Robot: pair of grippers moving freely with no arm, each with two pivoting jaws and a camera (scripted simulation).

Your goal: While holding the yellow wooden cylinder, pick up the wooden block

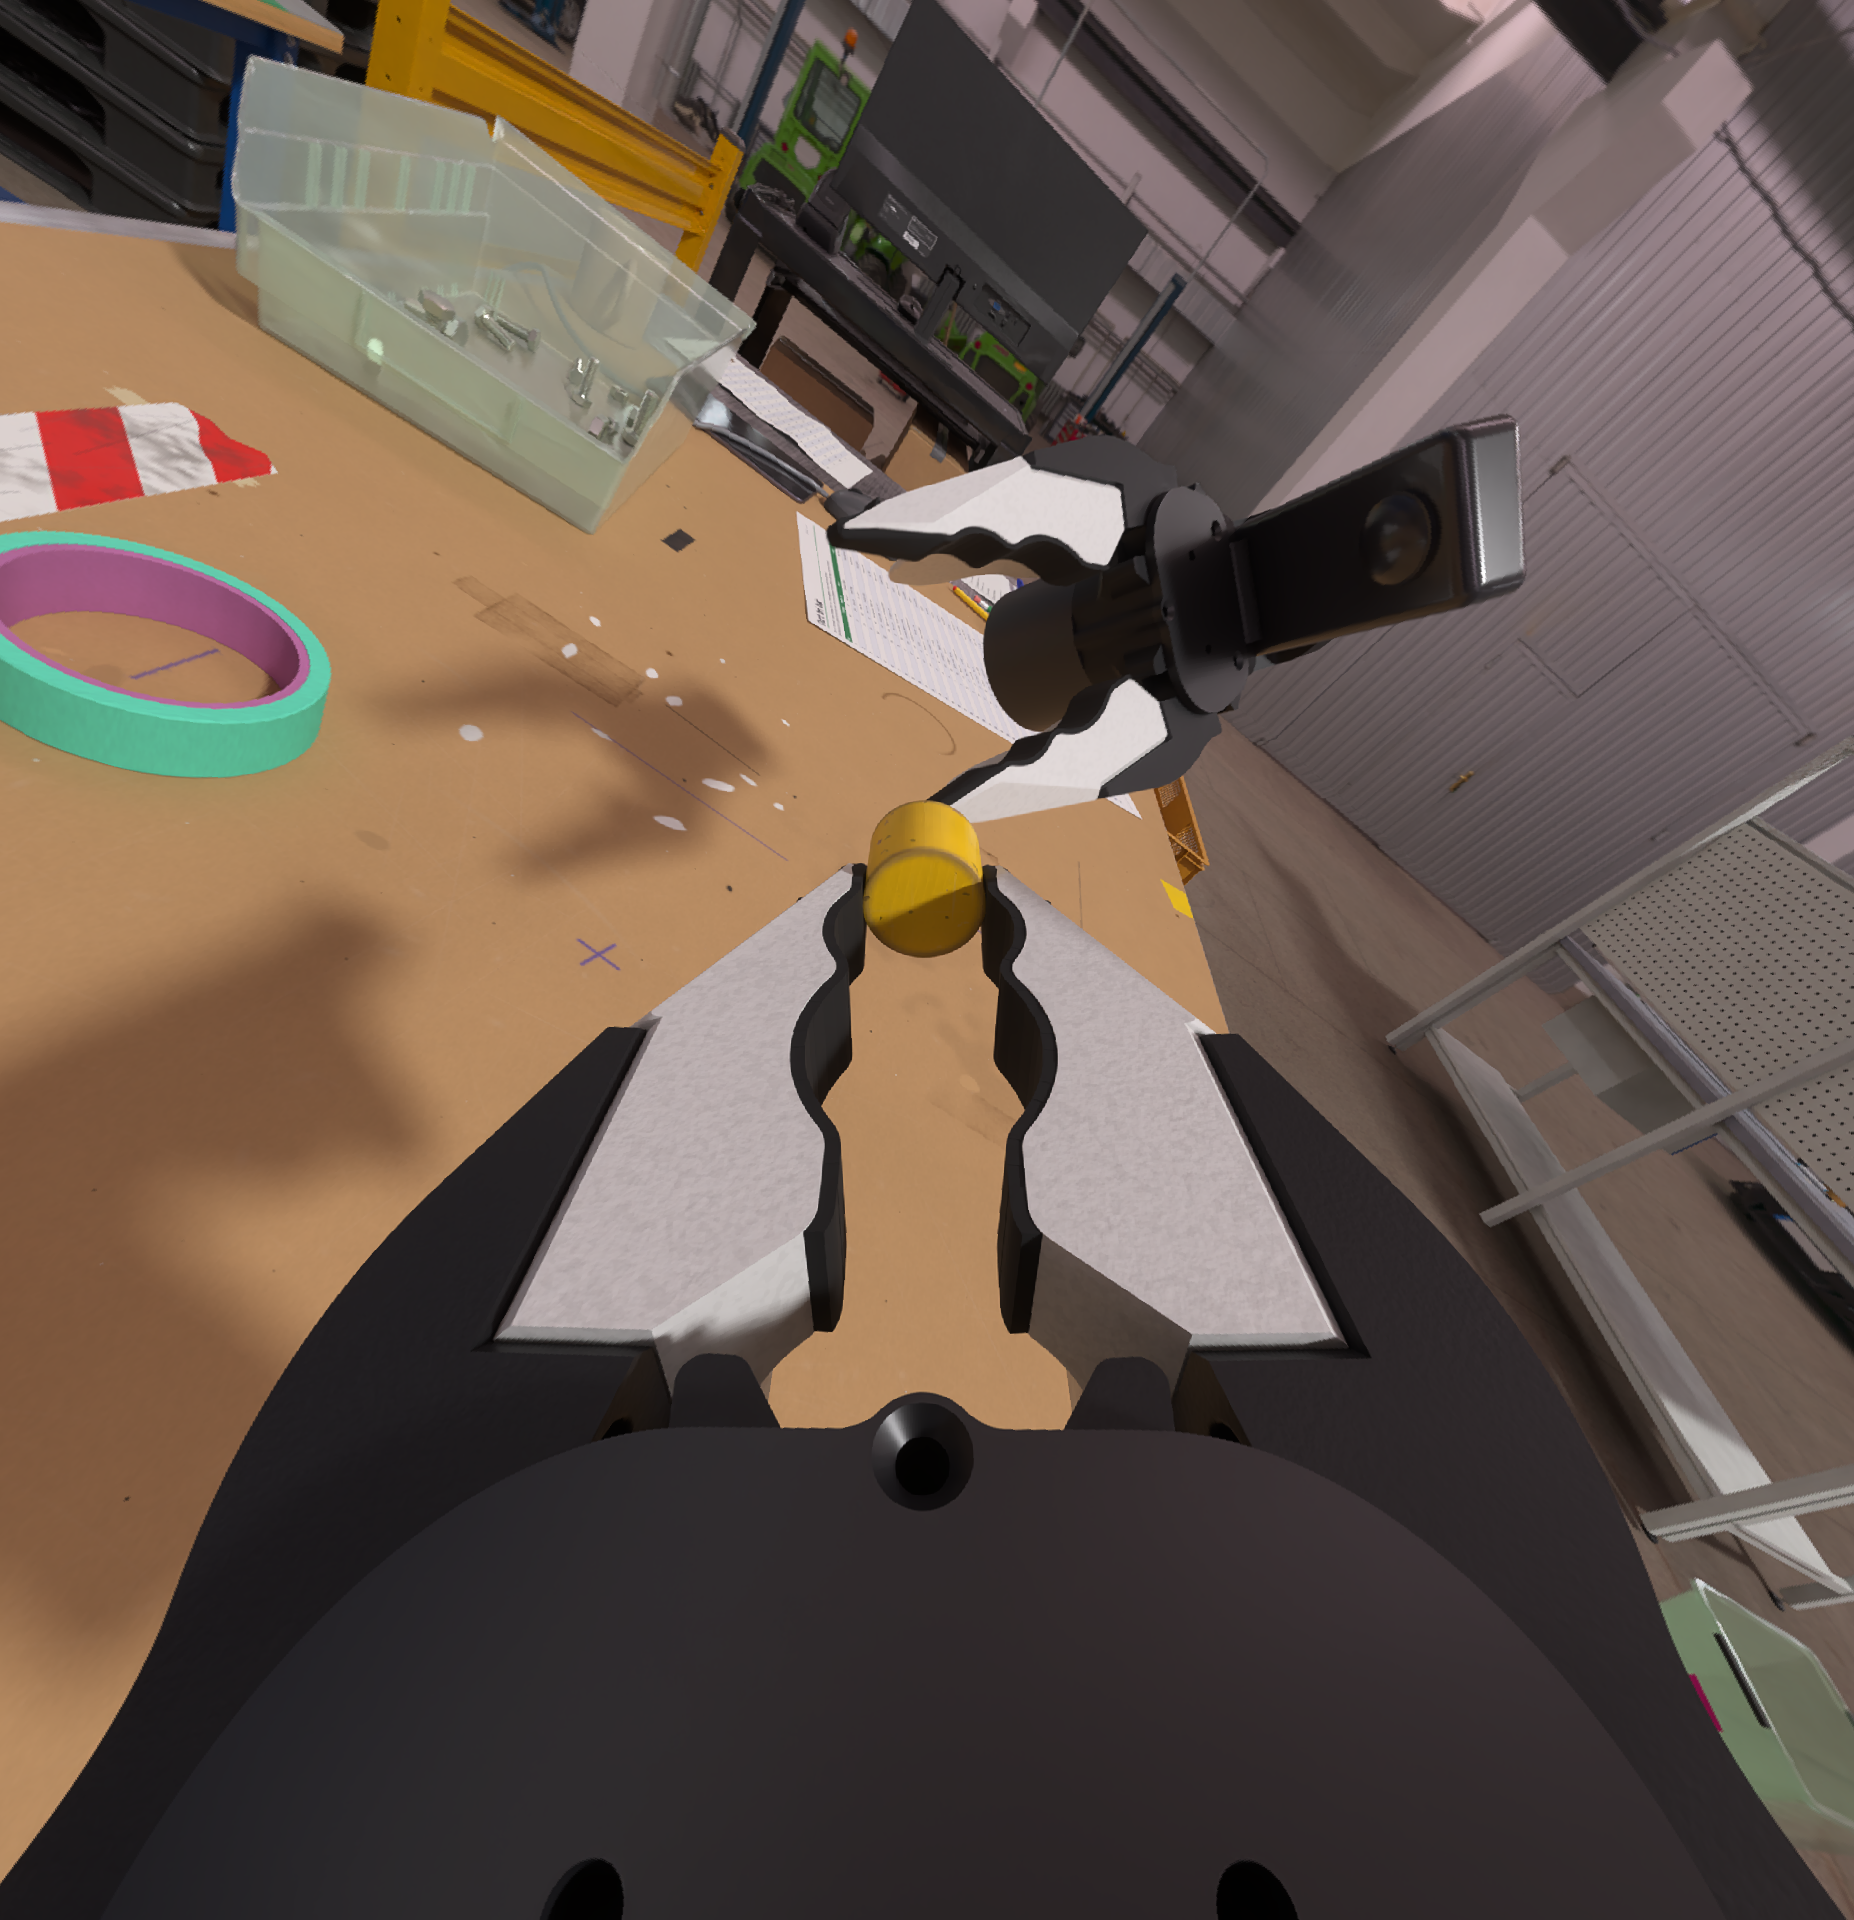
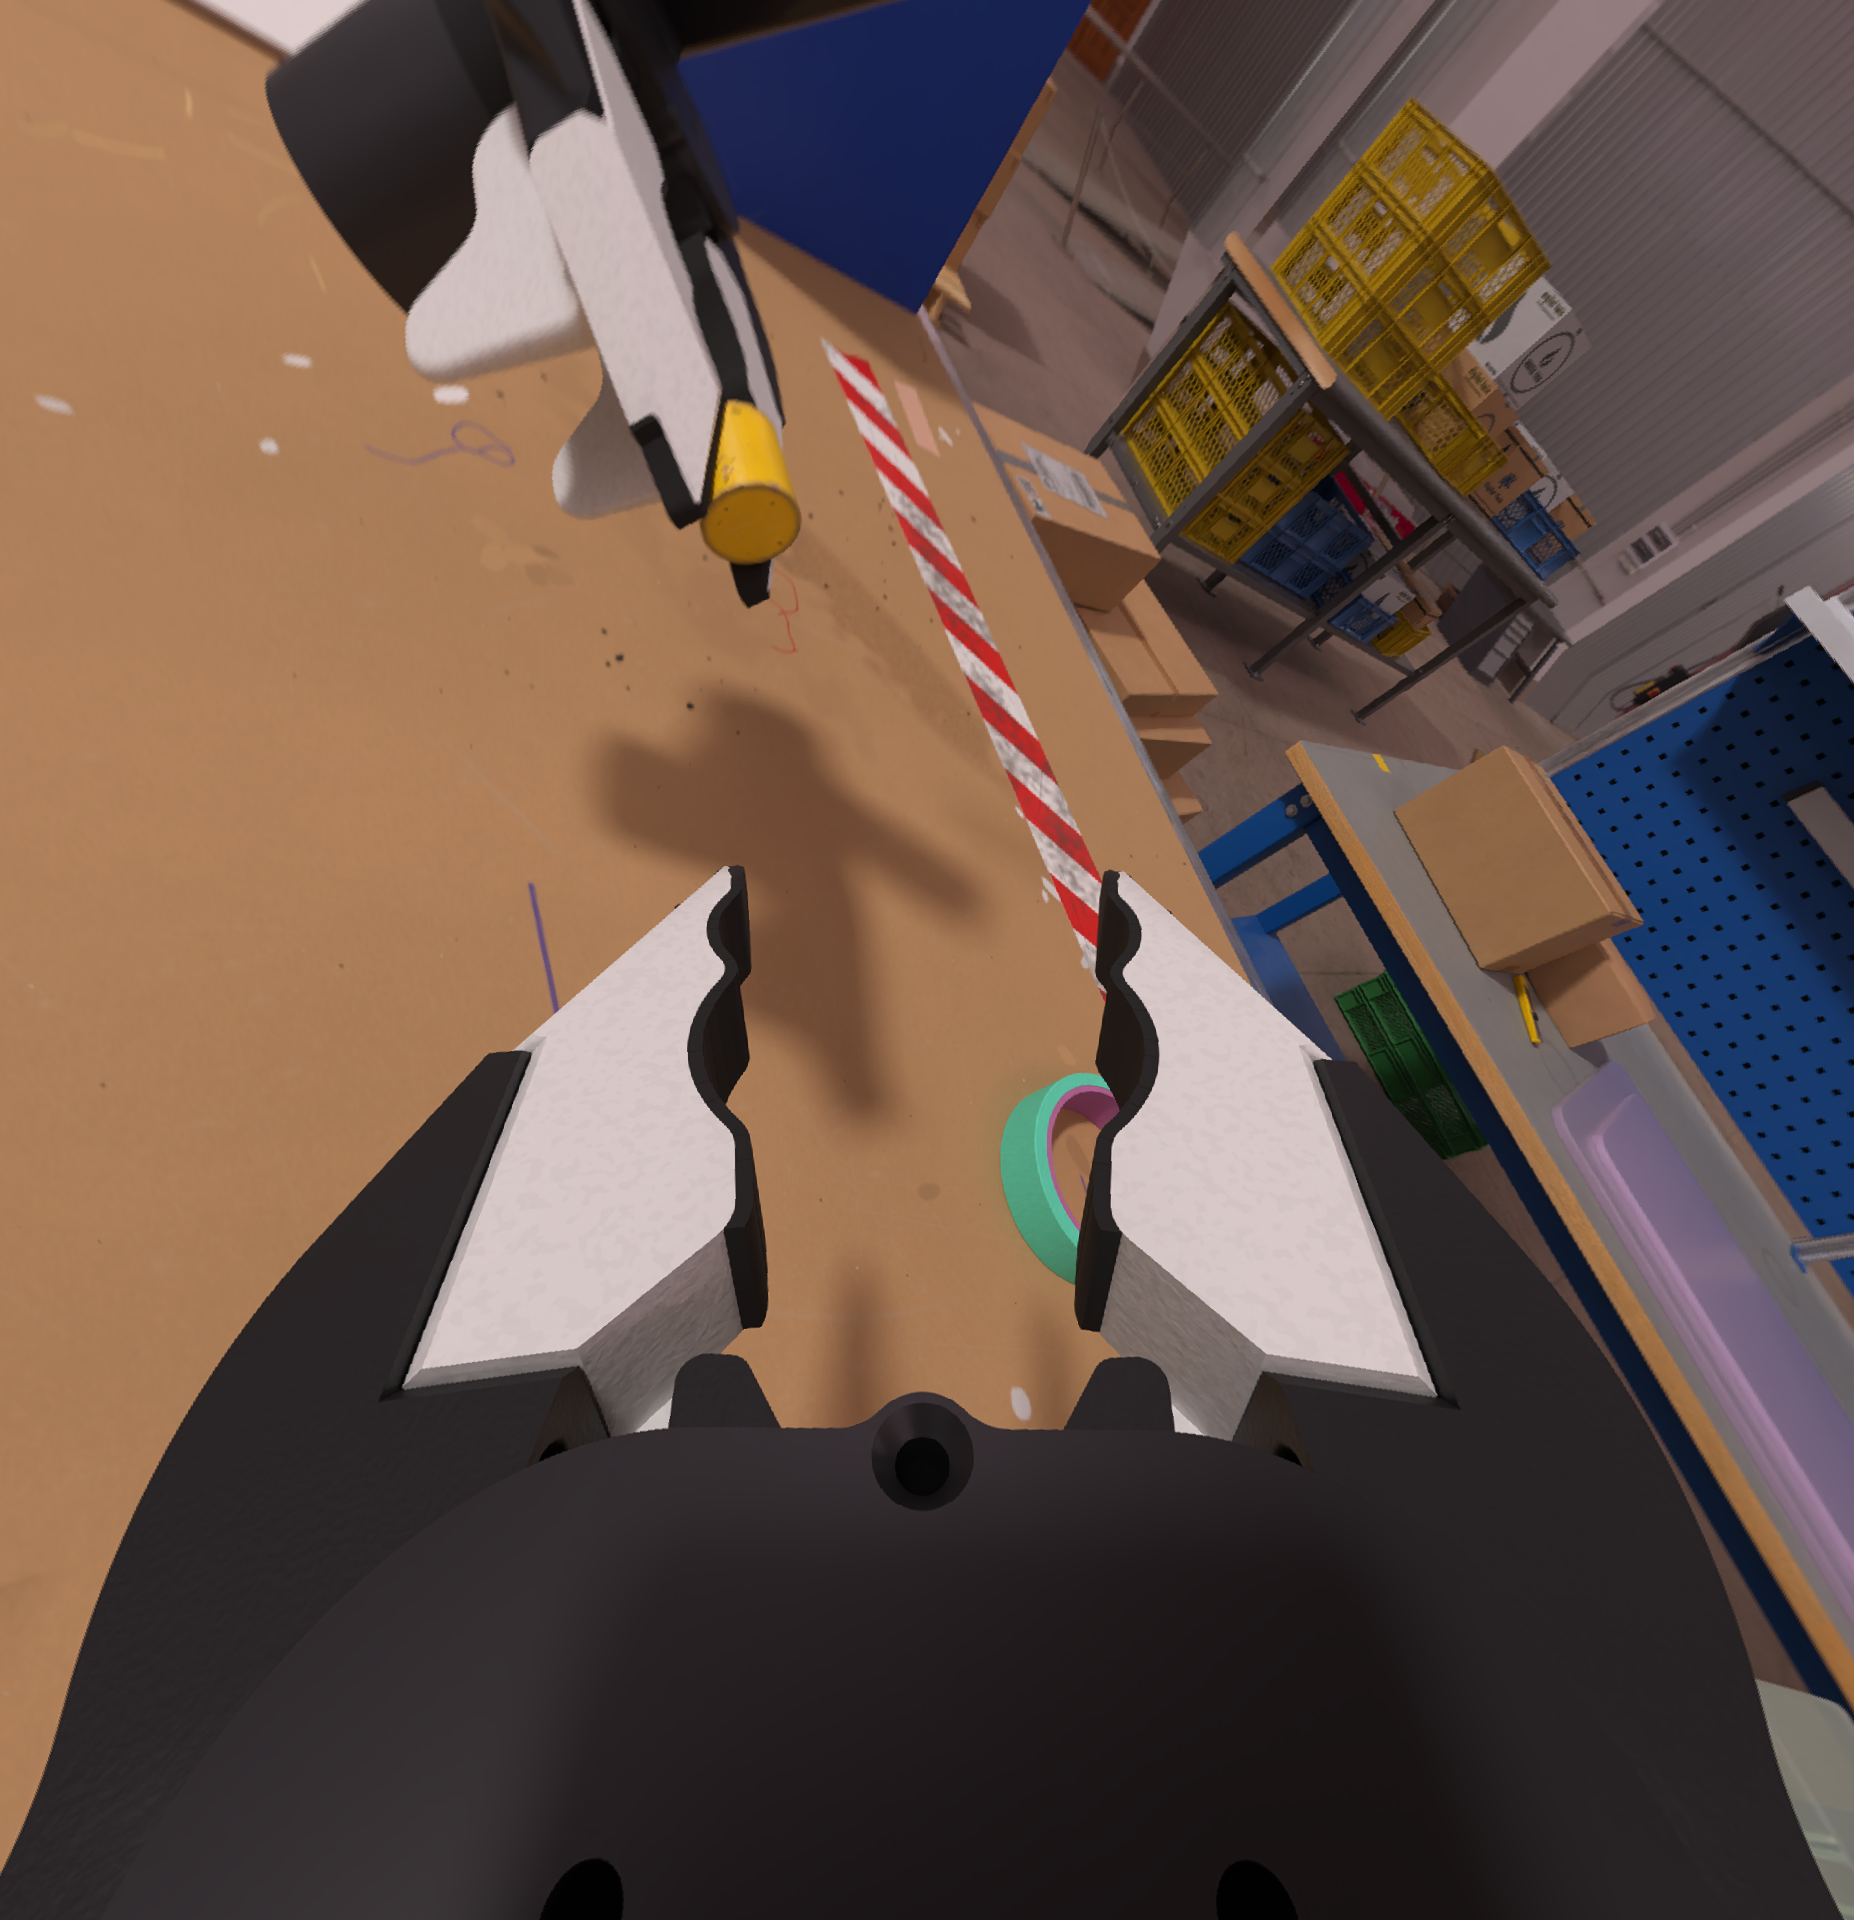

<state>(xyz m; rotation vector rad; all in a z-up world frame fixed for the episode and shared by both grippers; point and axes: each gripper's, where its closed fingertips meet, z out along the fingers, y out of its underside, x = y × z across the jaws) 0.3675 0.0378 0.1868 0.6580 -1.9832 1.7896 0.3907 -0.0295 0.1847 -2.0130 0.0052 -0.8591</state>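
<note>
One clear bin [image 1: 466,281] on the counter [image 1: 279,935] held perhaps five bolts [image 1: 507,330]. Left tongs [image 1: 923,883] clenched the single yellow wooden cylinder [image 1: 923,891] aloft; right tongs [image 2: 921,894] gaped, empty.

My left camera looks along its fingers over the table [image 1: 279,1039] toward the right gripper [image 1: 907,665], upper right of frame. My right camera looks steeply down, left gripper [image 2: 741,540] upper left. Both share the tape roll [image 1: 144,655] [image 2: 1037,1174].
</note>
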